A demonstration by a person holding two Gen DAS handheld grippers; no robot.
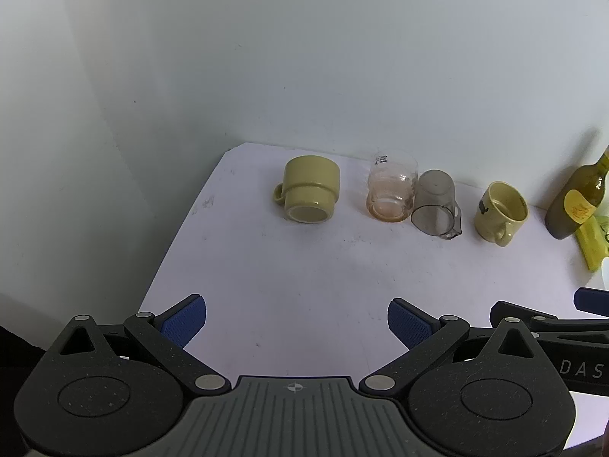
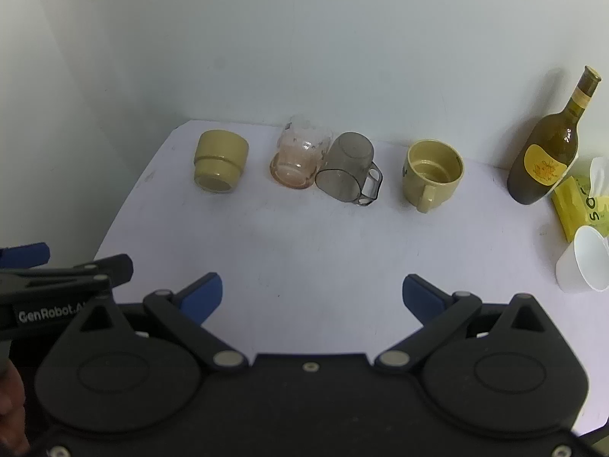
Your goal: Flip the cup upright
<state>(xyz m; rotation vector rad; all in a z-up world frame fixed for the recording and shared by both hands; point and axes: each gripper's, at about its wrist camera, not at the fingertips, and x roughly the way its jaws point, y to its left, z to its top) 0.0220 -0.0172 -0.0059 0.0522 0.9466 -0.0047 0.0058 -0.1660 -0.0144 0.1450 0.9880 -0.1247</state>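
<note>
Both grippers, left (image 1: pixel 297 321) & right (image 2: pixel 312 297), spread wide; grey cup (image 2: pixel 348 167) on side, empty; yellow mug (image 2: pixel 434 169) upright, empty.

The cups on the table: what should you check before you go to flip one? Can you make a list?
1. Left gripper open with nothing in it: ok.
2. Right gripper open with nothing in it: ok.
3. A cup needs flipping: ok. The olive mug stands upside down, and so does the pink glass.
4. Grey cup free to grab: not ok. It tilts against the pink glass.
5. Yellow mug already upright: ok, leave it.
6. Bare table between grippers and cups: ok.
7. Bottle away from the upside-down cups: ok.
</note>
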